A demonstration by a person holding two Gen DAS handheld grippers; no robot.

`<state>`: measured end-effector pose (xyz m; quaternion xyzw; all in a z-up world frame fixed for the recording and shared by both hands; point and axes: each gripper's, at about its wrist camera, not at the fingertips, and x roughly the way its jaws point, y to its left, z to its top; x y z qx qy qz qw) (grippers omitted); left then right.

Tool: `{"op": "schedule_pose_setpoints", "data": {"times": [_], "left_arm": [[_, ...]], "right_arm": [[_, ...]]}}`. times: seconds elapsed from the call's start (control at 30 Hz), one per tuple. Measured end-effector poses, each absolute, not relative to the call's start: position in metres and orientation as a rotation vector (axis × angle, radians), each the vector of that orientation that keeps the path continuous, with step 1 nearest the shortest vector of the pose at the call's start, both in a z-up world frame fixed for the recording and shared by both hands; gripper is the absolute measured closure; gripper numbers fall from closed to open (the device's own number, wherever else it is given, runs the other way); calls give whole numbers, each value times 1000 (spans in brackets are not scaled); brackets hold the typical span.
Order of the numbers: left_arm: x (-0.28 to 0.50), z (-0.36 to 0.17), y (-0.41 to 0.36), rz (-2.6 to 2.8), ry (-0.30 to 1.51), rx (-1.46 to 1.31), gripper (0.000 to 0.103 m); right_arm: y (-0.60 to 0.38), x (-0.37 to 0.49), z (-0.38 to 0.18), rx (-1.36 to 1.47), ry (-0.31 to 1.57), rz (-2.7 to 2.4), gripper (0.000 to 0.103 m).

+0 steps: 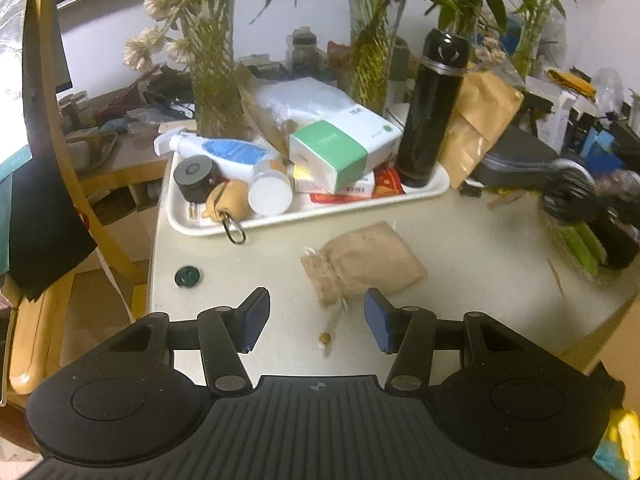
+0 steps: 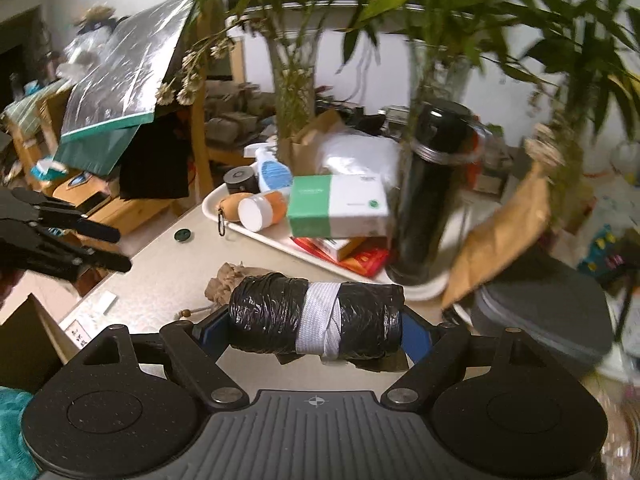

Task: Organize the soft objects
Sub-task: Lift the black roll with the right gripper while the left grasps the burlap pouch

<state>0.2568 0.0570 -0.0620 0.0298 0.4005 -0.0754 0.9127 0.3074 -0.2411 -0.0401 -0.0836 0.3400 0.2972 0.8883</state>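
Observation:
A brown burlap drawstring pouch (image 1: 362, 262) lies on the pale table (image 1: 460, 248), just ahead of my left gripper (image 1: 316, 320), which is open and empty, its blue pads on either side of the pouch's cord. My right gripper (image 2: 316, 328) is shut on a black plastic roll bound with a white elastic band (image 2: 316, 316), held above the table. The pouch (image 2: 224, 276) shows partly behind the roll in the right wrist view. My left gripper (image 2: 108, 246) also shows at the left edge there. My right gripper (image 1: 576, 196) appears blurred at the right of the left wrist view.
A white tray (image 1: 304, 216) holds a black flask (image 1: 428, 108), a green-and-white box (image 1: 340, 148), a spray bottle (image 1: 224, 150), a jar and a tan keyring case. Vases with plants (image 1: 216, 76) stand behind. A dark round cap (image 1: 187, 276) lies near the table's left edge. A grey case (image 2: 540, 320) sits right.

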Motion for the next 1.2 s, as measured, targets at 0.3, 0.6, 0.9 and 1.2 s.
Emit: {"op": "schedule_pose_setpoints", "data": {"times": [0.3, 0.6, 0.9, 1.2], "left_arm": [[284, -85, 67, -177, 843, 58, 52], [309, -118, 66, -237, 902, 39, 52], [332, -141, 54, -295, 914, 32, 52], [350, -164, 54, -314, 934, -25, 60]], "right_arm": [[-273, 285, -37, -90, 702, 535, 18], [-274, 290, -38, -60, 709, 506, 18], [-271, 290, -38, -75, 701, 526, 17], [-274, 291, -37, -70, 696, 524, 17]]}}
